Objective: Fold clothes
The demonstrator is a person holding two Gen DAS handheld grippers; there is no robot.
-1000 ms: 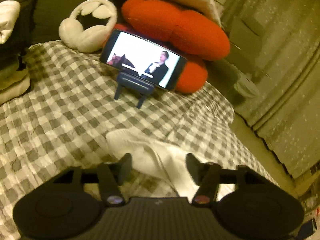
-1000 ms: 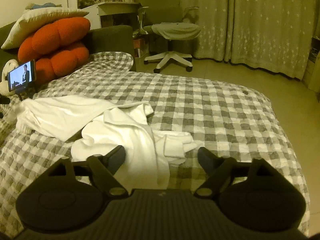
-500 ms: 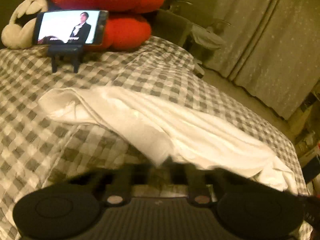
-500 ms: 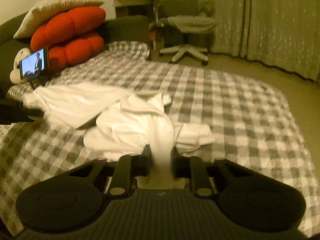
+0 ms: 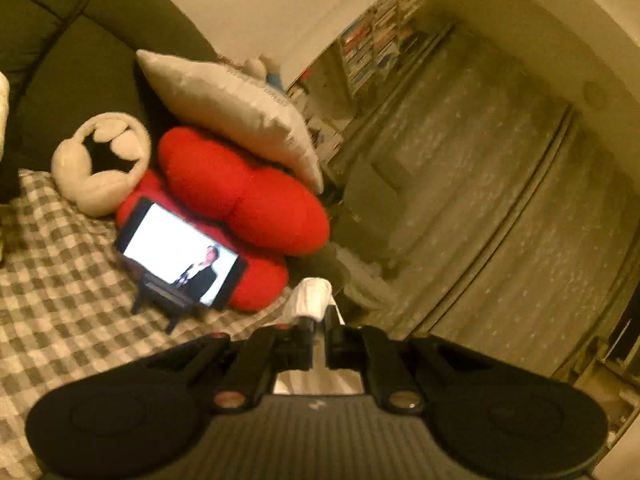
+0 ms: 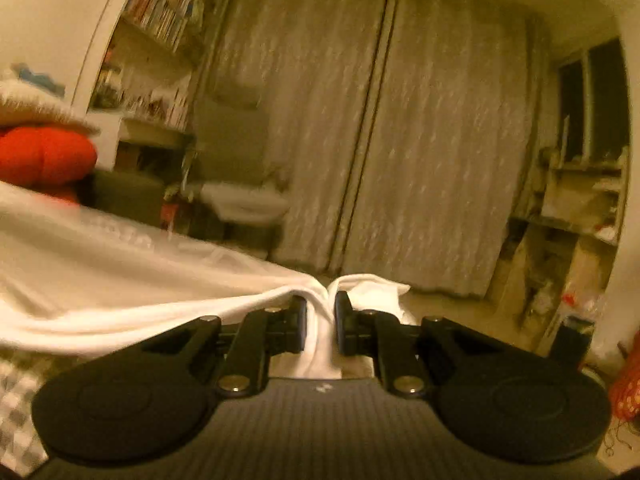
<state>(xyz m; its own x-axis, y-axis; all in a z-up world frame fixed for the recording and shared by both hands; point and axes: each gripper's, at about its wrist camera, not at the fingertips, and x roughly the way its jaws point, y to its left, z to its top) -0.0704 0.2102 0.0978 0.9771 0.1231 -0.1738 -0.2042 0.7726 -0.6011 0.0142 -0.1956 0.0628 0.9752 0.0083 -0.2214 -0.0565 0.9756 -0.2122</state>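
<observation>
A white garment [image 6: 120, 280] hangs lifted above the checked bedspread [image 5: 52, 304], stretched out to the left in the right wrist view. My right gripper [image 6: 320, 300] is shut on a bunched edge of it, cloth poking out past the fingertips. In the left wrist view my left gripper [image 5: 318, 322] is shut on another bunch of the white garment [image 5: 310, 298], which sticks up between the fingers. Most of the cloth is hidden below the left gripper's body.
A phone [image 5: 180, 258] on a small stand plays video on the bed, in front of red cushions [image 5: 240, 196], a pale pillow [image 5: 232, 108] and a white plush [image 5: 100, 168]. Curtains [image 6: 400, 120], an office chair [image 6: 240, 184] and shelves [image 6: 580, 220] stand beyond the bed.
Both grippers went from open over the garment to shut on it, then rose and tilted up, lifting the white cloth off the bed.
</observation>
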